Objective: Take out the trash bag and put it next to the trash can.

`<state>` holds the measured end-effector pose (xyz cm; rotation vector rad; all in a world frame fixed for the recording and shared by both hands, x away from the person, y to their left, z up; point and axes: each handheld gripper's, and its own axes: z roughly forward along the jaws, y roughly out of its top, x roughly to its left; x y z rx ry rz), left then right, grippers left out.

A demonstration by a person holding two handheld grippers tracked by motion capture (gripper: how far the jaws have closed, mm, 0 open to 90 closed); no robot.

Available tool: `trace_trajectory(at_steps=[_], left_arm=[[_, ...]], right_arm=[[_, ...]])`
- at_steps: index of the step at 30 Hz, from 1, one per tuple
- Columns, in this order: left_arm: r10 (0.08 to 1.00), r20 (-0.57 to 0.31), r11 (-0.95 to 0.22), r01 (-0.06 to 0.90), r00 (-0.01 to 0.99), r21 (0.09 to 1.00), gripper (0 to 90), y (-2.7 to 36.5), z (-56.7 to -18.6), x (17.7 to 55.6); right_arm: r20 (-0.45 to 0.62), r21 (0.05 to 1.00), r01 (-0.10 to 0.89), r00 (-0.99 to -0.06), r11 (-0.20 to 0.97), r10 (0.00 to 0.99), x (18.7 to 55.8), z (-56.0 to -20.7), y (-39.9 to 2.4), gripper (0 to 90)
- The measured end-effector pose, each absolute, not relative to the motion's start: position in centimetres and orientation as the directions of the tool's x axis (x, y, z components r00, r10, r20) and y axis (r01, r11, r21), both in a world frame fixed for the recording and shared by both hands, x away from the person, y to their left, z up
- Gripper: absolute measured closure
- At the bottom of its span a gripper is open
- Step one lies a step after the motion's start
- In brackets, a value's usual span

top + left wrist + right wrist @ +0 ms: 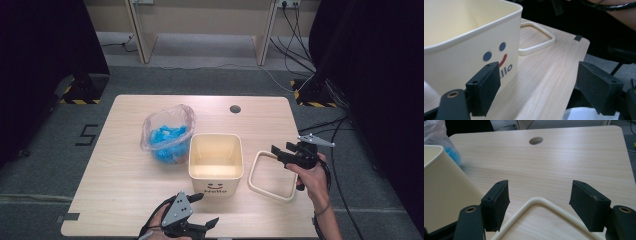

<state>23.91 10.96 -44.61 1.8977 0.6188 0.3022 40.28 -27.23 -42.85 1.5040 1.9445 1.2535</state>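
From above, the right gripper (281, 150) is hovering with jaws spread empty over the cream frame (272, 176), which is lying flat on the desk (115, 195) beside the bin (216, 164). Along the left gripper (537, 87), jaws are standing wide and empty, the bin's front just past one, bare desk between. Along the right gripper, the frame's corner is sitting between the parted jaws, open desk beyond.

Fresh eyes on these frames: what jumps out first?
The cream bin with a smiley face and "Hello" on its front stands mid-table, open and empty. Behind it to the left sits a clear plastic bag of bright blue pieces; to its right a cream square frame lies flat. The right gripper hovers open over that frame's far corner, and the left gripper is open at the near edge.
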Motion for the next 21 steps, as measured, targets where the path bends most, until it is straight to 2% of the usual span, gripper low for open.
trace_trajectory(at_steps=[6, 11, 21], left_arm=[[0.564, -0.053, -0.326, 0.281, 0.824, 0.902, 18.9, 12.0, -46.3, 23.9], [0.568, 0.021, -0.387, 0.244, 0.823, 0.89, 18.9, 12.5, -47.6, 23.9], [0.554, 0.052, -0.445, 0.243, 0.831, 0.862, 18.9, 12.9, -49.3, 23.8]], right_arm=[[0.232, 0.813, 0.583, -0.337, 0.008, 0.912, 39.7, -44.1, -28.1, 31.9], [0.222, 0.811, 0.584, -0.327, 0.012, 0.919, 39.2, -44.5, -28.4, 31.9], [0.19, 0.806, 0.591, -0.306, 0.03, 0.933, 38.7, -45.3, -29.3, 32.0]])
